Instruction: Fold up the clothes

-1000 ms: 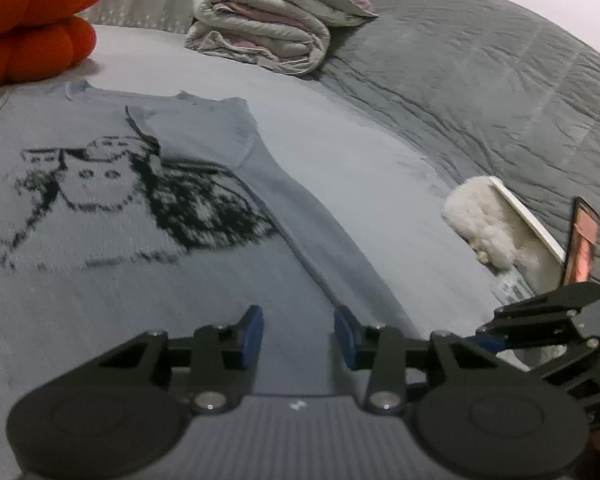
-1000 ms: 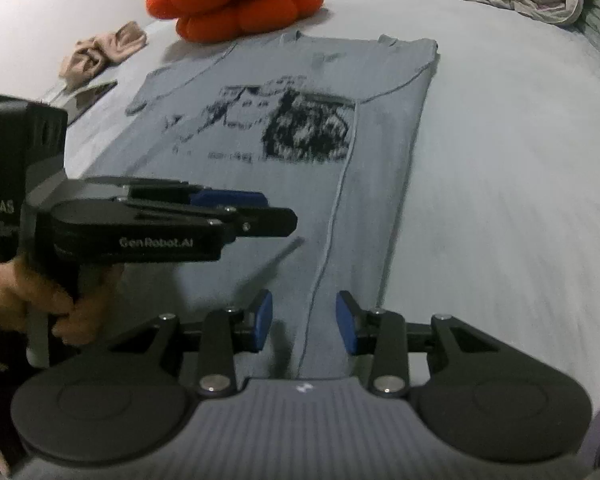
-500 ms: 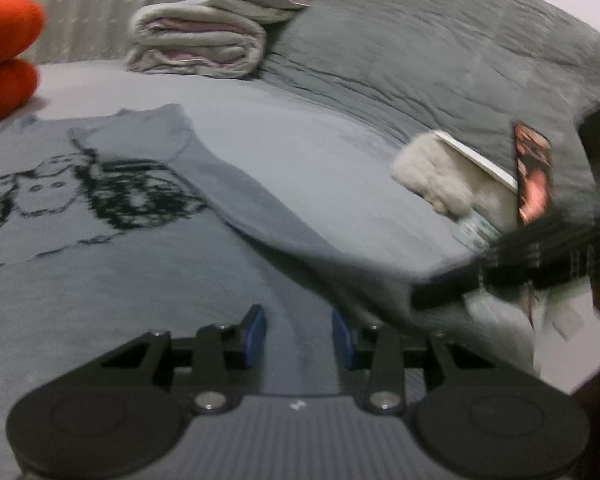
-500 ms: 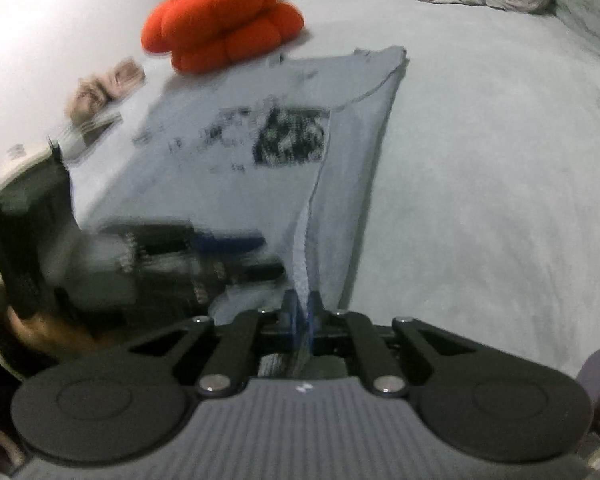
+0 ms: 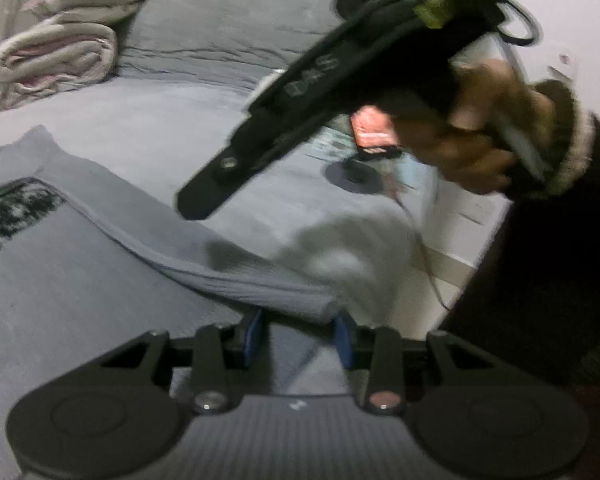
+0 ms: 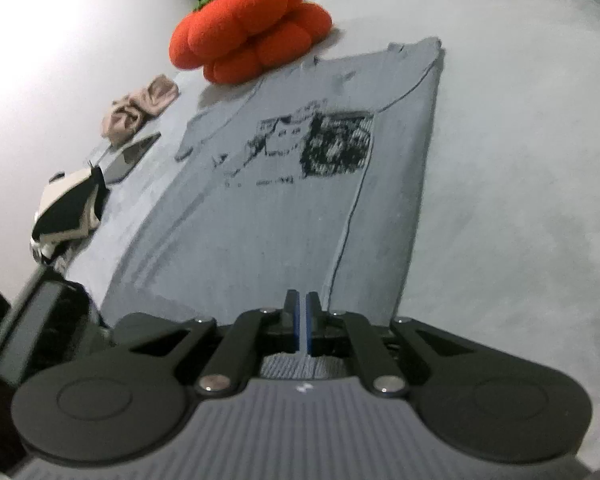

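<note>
A grey T-shirt (image 6: 284,216) with a black print lies flat on the bed, its right side folded inward along a long crease. My right gripper (image 6: 302,320) is shut on the shirt's bottom hem at the folded strip. In the left wrist view the shirt (image 5: 84,272) has its folded edge and hem corner lifted, and my left gripper (image 5: 298,334) is open with the hem corner lying between its blue pads (image 5: 254,334). The right gripper's black body (image 5: 300,108) and the hand holding it show above.
An orange pumpkin cushion (image 6: 252,24) sits beyond the collar. Beige socks (image 6: 140,108), a phone (image 6: 130,158) and a black-and-white item (image 6: 70,208) lie left of the shirt. A folded blanket (image 5: 56,60), a dark quilt (image 5: 228,32) and a phone on a stand (image 5: 374,136) are to the right.
My right gripper closed on the shirt's hem and lifted it. My left gripper swung right to the hem corner and stayed open. The right gripper now fills the upper left wrist view.
</note>
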`<control>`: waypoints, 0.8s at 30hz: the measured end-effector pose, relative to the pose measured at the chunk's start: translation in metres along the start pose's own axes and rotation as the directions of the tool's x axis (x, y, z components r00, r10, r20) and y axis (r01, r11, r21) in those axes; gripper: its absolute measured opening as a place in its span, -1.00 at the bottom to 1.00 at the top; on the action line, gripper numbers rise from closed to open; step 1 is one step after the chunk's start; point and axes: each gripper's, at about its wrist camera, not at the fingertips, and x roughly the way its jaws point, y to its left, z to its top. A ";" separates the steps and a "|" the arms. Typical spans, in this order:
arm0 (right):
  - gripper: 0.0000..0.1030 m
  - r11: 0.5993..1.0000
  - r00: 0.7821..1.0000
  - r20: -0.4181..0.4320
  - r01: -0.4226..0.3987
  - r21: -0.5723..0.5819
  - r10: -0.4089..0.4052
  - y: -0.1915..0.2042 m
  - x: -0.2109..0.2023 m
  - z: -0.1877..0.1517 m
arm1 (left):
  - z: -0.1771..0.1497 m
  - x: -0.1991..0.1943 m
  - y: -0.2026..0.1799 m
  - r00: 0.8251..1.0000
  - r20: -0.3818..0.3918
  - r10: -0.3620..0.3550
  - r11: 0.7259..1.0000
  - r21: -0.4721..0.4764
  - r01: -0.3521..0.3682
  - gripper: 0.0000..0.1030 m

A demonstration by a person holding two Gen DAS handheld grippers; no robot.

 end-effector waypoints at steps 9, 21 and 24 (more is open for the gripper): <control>-0.70 0.999 0.999 -0.025 0.035 -0.025 -0.035 -0.002 -0.002 -0.002 | -0.006 -0.028 0.042 0.988 0.095 -0.124 0.934 -0.324 0.148 -0.04; -0.70 0.998 0.998 -0.026 0.063 -0.006 -0.064 -0.013 -0.010 -0.009 | 0.012 0.004 0.072 0.999 0.038 0.019 0.843 -0.538 0.004 -0.23; -0.70 0.997 0.997 -0.028 0.071 -0.003 -0.071 -0.016 -0.011 -0.010 | 0.013 0.011 0.068 0.999 0.029 0.046 0.843 -0.537 -0.023 -0.86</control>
